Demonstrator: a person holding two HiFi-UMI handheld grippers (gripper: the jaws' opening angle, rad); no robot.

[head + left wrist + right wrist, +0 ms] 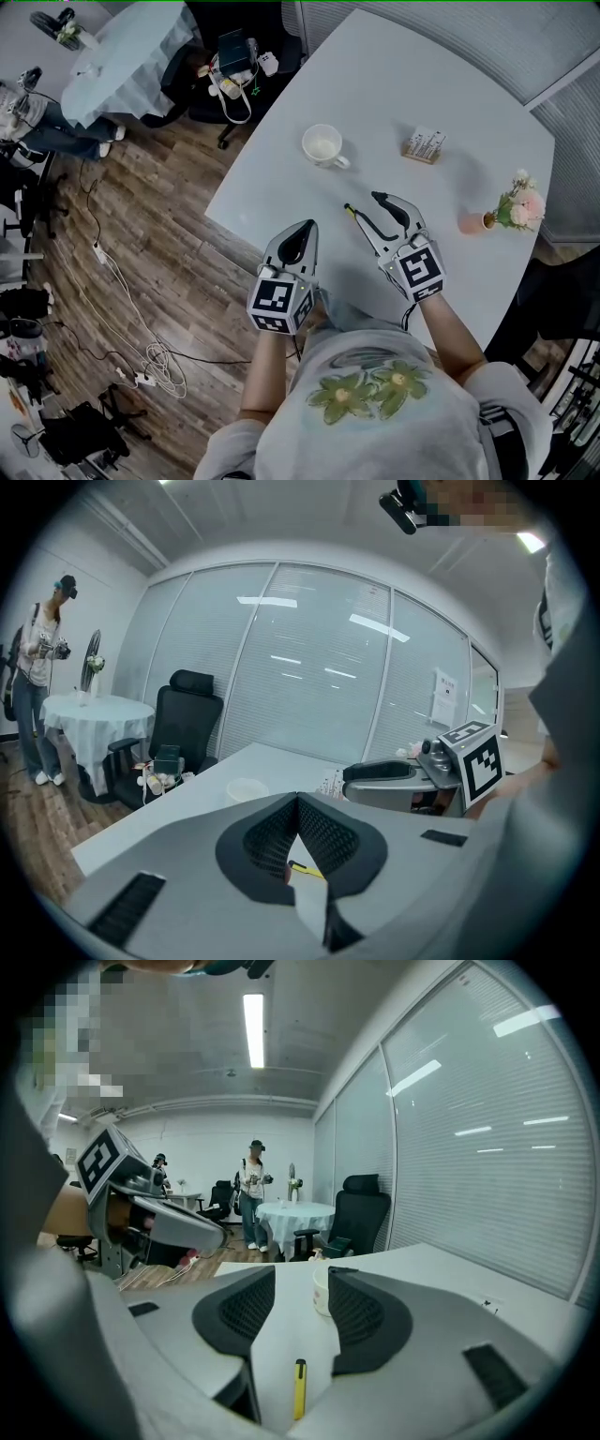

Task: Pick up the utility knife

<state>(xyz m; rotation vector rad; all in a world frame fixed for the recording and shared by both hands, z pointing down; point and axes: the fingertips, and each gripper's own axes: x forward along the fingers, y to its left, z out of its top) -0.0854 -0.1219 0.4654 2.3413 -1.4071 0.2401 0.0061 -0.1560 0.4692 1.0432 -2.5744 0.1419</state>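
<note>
The utility knife (pixel 299 1389), slim and yellow with a dark tip, lies flat on the white table (pixel 281 187). In the right gripper view it sits between the jaws of my right gripper (pixel 302 1279), which is open, and neither jaw touches it. The head view shows the knife (pixel 352 214) beside the left jaw of my right gripper (pixel 364 202). My left gripper (pixel 302 232) hovers near the table's front edge, shut and holding nothing. In the left gripper view the knife (pixel 306 869) shows through the gap below the closed tips of my left gripper (pixel 298 801).
A white cup (pixel 323 145) stands beyond the grippers. A small box (pixel 424 145) lies to its right, and a pink vase of flowers (pixel 514 208) stands at the far right. An office chair (pixel 183 714) and a person (pixel 253 1190) are across the room.
</note>
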